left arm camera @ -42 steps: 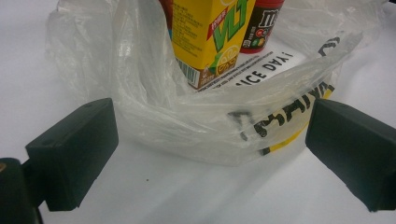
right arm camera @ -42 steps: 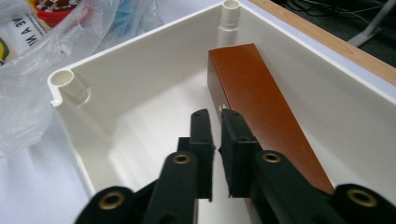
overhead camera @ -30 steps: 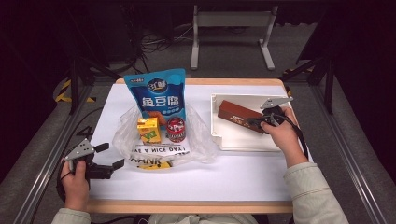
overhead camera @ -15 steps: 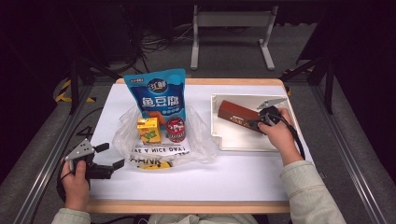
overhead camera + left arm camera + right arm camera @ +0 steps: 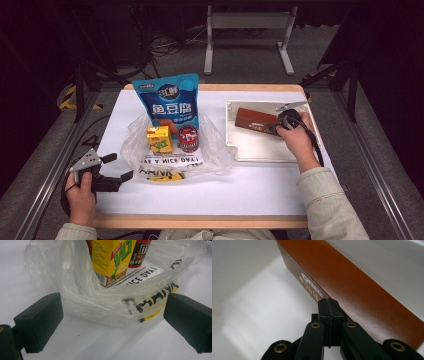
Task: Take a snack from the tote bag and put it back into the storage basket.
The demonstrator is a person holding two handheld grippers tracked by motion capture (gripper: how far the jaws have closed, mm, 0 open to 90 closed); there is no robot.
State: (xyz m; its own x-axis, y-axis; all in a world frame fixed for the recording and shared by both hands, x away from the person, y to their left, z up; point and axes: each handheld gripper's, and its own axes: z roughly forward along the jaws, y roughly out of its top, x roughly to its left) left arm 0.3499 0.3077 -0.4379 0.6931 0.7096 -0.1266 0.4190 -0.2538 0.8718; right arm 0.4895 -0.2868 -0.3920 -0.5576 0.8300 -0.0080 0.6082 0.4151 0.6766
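Observation:
A long brown box (image 5: 254,120) (image 5: 352,282) lies in the white tray (image 5: 260,150) (image 5: 262,310) at the right. My right gripper (image 5: 273,128) (image 5: 328,303) is shut with its pads pressed together and nothing between them; its tips rest against the box's near side. At the table's left front, my left gripper (image 5: 119,166) (image 5: 112,322) stands open, facing a clear plastic bag (image 5: 145,152) (image 5: 100,305) without touching it. Inside the bag stand a yellow drink carton (image 5: 159,139) (image 5: 112,257) and a dark can (image 5: 188,139) (image 5: 138,252).
A blue snack pouch (image 5: 171,102) stands upright at the back of the bag. The white table sheet (image 5: 240,190) has free room in front of the bag and tray. Metal frame rails run along both sides of the table.
The right gripper has shifted slightly at the brown box, staying shut. The left hand and the bag have not moved.

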